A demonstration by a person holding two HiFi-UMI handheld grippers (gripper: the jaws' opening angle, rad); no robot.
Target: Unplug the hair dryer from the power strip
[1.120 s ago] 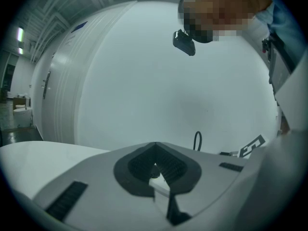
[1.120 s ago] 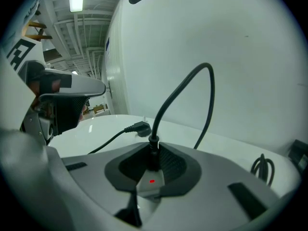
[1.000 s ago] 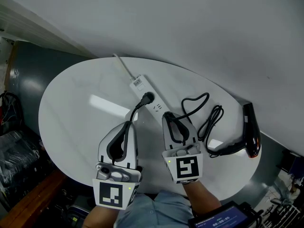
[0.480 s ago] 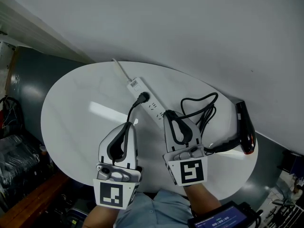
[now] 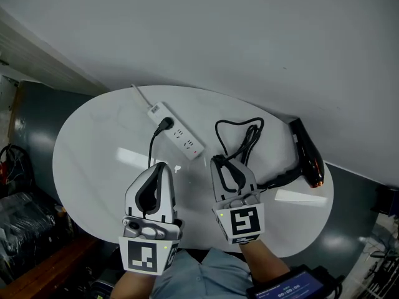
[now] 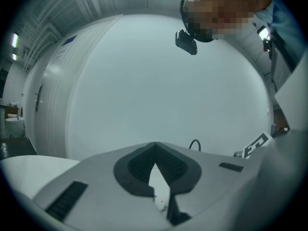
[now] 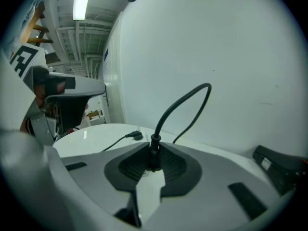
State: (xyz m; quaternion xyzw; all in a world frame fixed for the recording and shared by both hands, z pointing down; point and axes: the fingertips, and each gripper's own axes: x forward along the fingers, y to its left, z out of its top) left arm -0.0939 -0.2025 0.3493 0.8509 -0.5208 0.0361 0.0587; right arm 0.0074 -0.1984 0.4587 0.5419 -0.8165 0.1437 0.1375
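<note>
My right hand-held gripper (image 5: 217, 161) pinches the hair dryer's plug (image 7: 155, 143). The dark pads press on it from both sides, and the cord (image 5: 240, 136) rises out from between them. The plug is clear of the power strip (image 5: 176, 134), which lies well apart, further back and to the left on the white tabletop (image 5: 93, 148).

From the plug the cord bends into a few loose loops on the tabletop. It then runs to the black hair dryer (image 5: 305, 157), which lies on its side at the right edge, its handle toward me.

A second black plug (image 5: 163, 124) sits in the strip near its far end. Its lead (image 5: 151, 151) trails down the tabletop to just beside the tips of my left hand-held gripper (image 5: 161, 166).

That gripper has its tips pressed together and nothing between them. Only bare white tabletop shows through the gap lower down between the pads. Both grippers sit side by side at the near edge, pointing away from me toward the pale wall (image 5: 249, 36).
</note>
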